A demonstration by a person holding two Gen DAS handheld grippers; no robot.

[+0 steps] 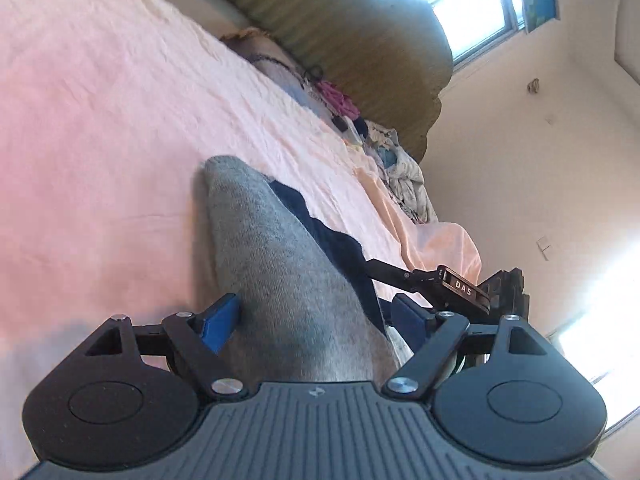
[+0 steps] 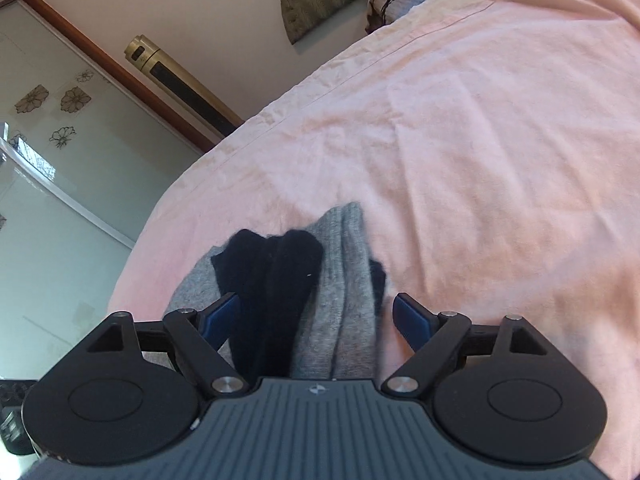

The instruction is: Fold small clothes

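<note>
The left gripper (image 1: 316, 320), a black two-finger tool with blue pads, points forward and somewhat down over the pale pink bedsheet (image 1: 100, 128), and its view is rolled so the bed slopes steeply across the frame. Its jaws stand wide and released; the grey knitted sock (image 1: 272, 248) lies lengthwise between the blue pads (image 1: 220, 324), its rounded toe end pointing away from the gripper, and neither pad presses on it. A dark navy piece of cloth (image 1: 332, 240) shows along the right edge of the grey sock, partly tucked under it. Just right of the sock, the black finger linkage of the other gripper, its bar marked "DAS" (image 1: 464, 290), reaches in over the sheet. Further up the sheet from the sock lie a heap of crumpled clothes (image 1: 400, 168) and an olive quilted headboard (image 1: 360, 40) below a bright window (image 1: 460, 0). The right gripper (image 2: 316, 320) likewise tilts down toward the bedsheet (image 2: 460, 140), its jaws spread apart and let go. Between its pads (image 2: 412, 320) lies the grey ribbed sock (image 2: 348, 280) with a black sock end (image 2: 276, 280) bunched on its left half; the left pad sits close to the black cloth, the right pad stands clear of the grey edge. Left of the bed, away from the socks, stand a gold and black tower unit (image 2: 176, 80) and a frosted sliding door with flower decals (image 2: 60, 160).
</note>
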